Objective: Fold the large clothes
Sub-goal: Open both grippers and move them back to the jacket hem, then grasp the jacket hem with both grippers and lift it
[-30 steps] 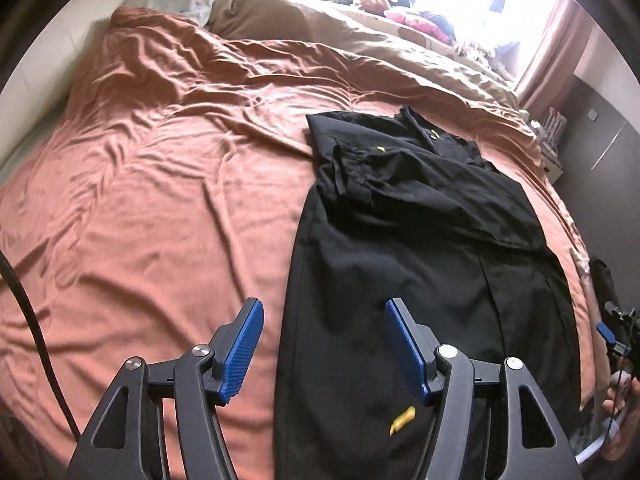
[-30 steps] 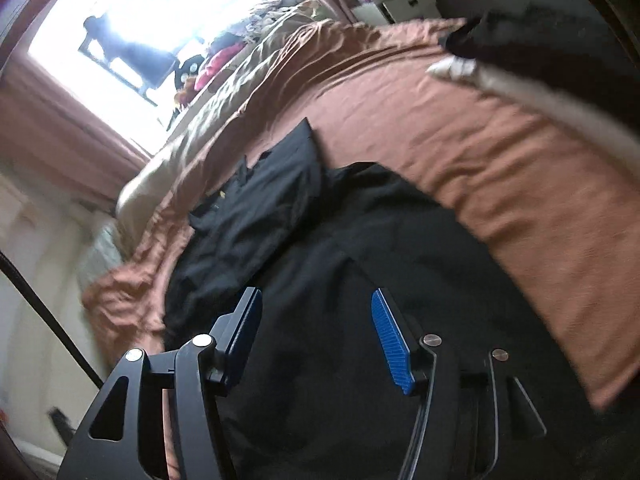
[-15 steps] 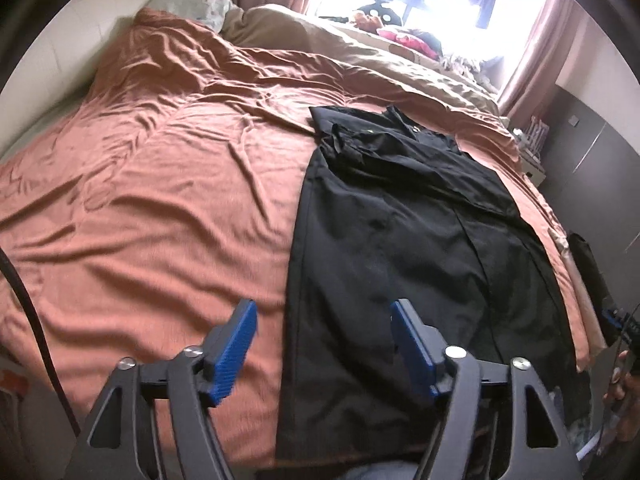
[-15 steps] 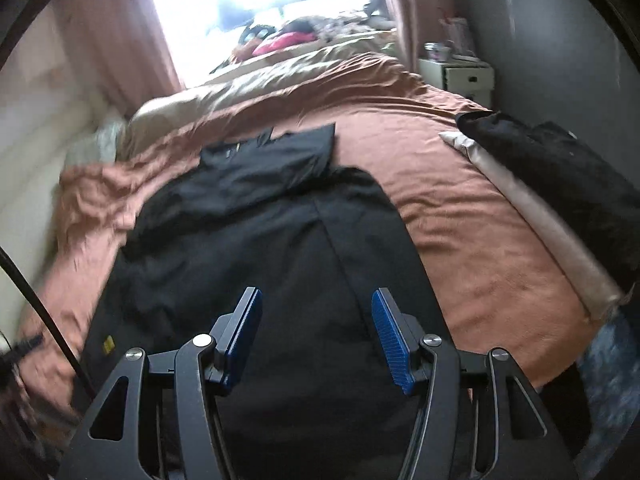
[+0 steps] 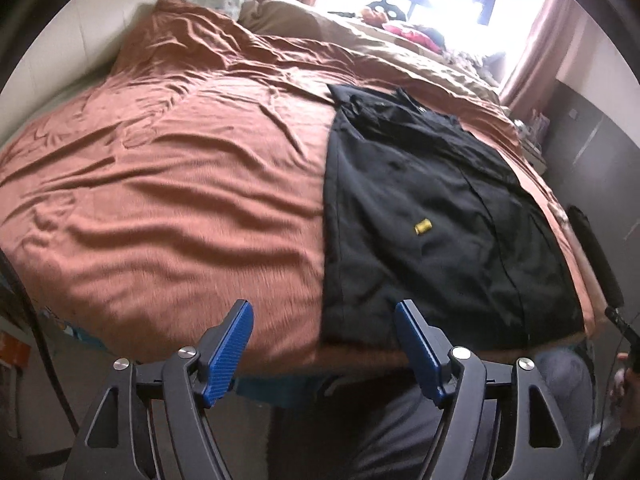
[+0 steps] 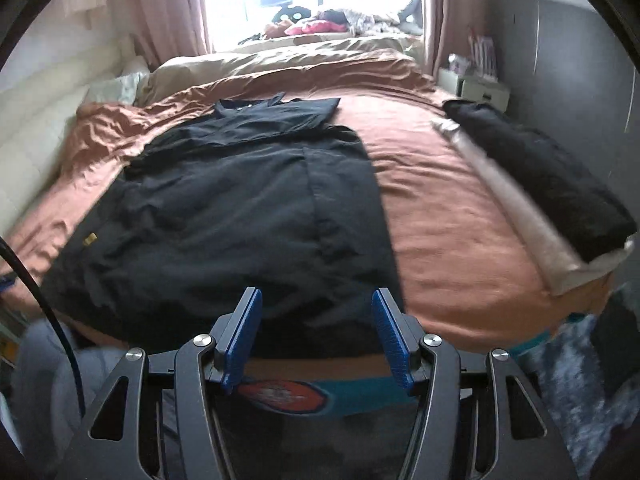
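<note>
Left wrist view: the black garment (image 5: 432, 216) is being shown laid lengthwise on the rust-sheeted bed (image 5: 168, 184), hem toward the foot edge, just ahead of both grippers. The left gripper (image 5: 324, 344), jaws just widened and empty, is being held at its near-left corner; the right gripper (image 6: 316, 336), jaws parted and empty, is being aimed at the hem's right part.

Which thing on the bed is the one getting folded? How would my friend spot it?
Look at the big bed with the rust-orange sheet. Spread flat on it is a long black garment, its bottom edge at the bed's near edge. Unlike the black bundle at the side, it has a little yellow tag.
</note>
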Tool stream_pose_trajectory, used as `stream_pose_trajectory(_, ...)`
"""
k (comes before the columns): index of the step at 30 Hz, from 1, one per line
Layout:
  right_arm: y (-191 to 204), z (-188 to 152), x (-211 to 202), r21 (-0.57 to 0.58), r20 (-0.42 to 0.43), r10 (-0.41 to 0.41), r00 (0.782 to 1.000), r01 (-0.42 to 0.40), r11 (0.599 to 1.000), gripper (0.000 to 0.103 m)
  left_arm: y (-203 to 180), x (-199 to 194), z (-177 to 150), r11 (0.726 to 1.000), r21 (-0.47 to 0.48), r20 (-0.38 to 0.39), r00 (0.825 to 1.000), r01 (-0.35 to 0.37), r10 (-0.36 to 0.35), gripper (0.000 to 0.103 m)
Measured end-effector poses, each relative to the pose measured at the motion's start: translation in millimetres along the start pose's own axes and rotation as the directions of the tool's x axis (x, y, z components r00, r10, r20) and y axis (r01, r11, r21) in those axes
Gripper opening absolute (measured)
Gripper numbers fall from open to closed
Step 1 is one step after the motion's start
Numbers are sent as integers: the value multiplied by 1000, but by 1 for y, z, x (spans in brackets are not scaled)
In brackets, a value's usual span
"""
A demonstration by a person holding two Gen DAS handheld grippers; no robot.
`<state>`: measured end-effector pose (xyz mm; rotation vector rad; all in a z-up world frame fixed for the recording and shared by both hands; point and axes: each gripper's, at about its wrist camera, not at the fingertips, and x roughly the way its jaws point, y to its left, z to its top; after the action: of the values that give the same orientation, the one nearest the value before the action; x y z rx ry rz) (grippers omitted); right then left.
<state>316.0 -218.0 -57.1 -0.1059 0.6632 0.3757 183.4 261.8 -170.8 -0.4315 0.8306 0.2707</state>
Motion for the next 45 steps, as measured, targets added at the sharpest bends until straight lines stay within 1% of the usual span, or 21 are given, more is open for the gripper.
stream_pose_trajectory(2,-2,-7,-2,12,-10,12,1000,-12,1000,56,-2,-3,-8,1000,14,8,1000,2,-2,85)
stream_pose_trajectory(3,-5,-11,-3,25,-18,16,1000,-16,1000,69,-2,-5,-11,1000,19,13,1000,1,-1,88)
stream_pose_trajectory(4,-8,-13,-5,33,-20,15,1000,-14,999,90,-2,-6,-14,1000,22,21,1000,3,-3,95)
stream_pose_trajectory(5,-9,-16,-7,41,-13,14,1000,-13,999,95,-2,-8,-16,1000,22,30,1000,8,-8,100)
stream_pose_trajectory(10,-23,-21,-6,70,-25,15,1000,-14,997,96,-5,-7,-19,999,31,35,999,26,-28,103)
stream_pose_trajectory(12,-31,-23,-5,96,-18,51,999,-49,994,96,-6,-3,-19,999,36,30,999,23,-24,103)
stream_pose_trajectory(14,-39,-22,-5,106,-5,55,998,-54,993,96,-7,1,-18,999,29,29,999,28,-28,103)
stream_pose_trajectory(17,-50,-23,6,116,-22,78,997,-75,990,96,-5,7,-16,998,6,33,998,60,-60,102)
stream_pose_trajectory(19,-56,-24,13,140,-27,98,995,-94,986,96,-5,15,-14,998,4,27,998,62,-62,101)
stream_pose_trajectory(20,-60,-24,18,151,-29,104,994,-98,984,95,-6,18,-13,998,5,23,998,62,-62,97)
stream_pose_trajectory(21,-63,-23,23,158,-32,109,994,-103,982,91,-6,21,-12,998,4,18,998,65,-65,95)
stream_pose_trajectory(24,-68,-22,41,183,-50,148,988,-137,974,70,-4,35,-10,997,-10,-6,997,78,-78,86)
stream_pose_trajectory(29,-80,-18,70,239,-60,178,982,-159,958,67,-2,52,-7,995,-23,-27,995,93,-94,73)
stream_pose_trajectory(31,-85,-17,80,272,-56,205,977,-183,945,59,-1,57,-6,994,-28,-36,994,103,-104,69)
stream_pose_trajectory(33,-90,-16,91,313,-49,233,971,-207,927,55,1,64,-5,993,-38,-53,992,115,-117,64)
stream_pose_trajectory(35,-93,-16,95,344,-30,266,963,-240,908,54,4,69,-3,992,-47,-62,991,119,-122,61)
stream_pose_trajectory(38,-99,-19,100,397,-9,355,935,-323,859,54,9,72,2,988,-75,-58,988,137,-141,61)
stream_pose_trajectory(39,-101,-22,100,416,2,397,918,-362,834,54,11,73,4,986,-84,-57,988,141,-146,61)
stream_pose_trajectory(42,-109,-29,105,473,41,494,868,-453,756,44,16,79,9,975,-135,-57,981,177,-186,61)
stream_pose_trajectory(44,-114,-33,109,501,74,523,849,-485,717,44,17,85,11,959,-174,-64,970,222,-236,60)
stream_pose_trajectory(45,-116,-33,112,511,79,524,848,-486,709,44,17,87,11,950,-192,-70,963,244,-262,60)
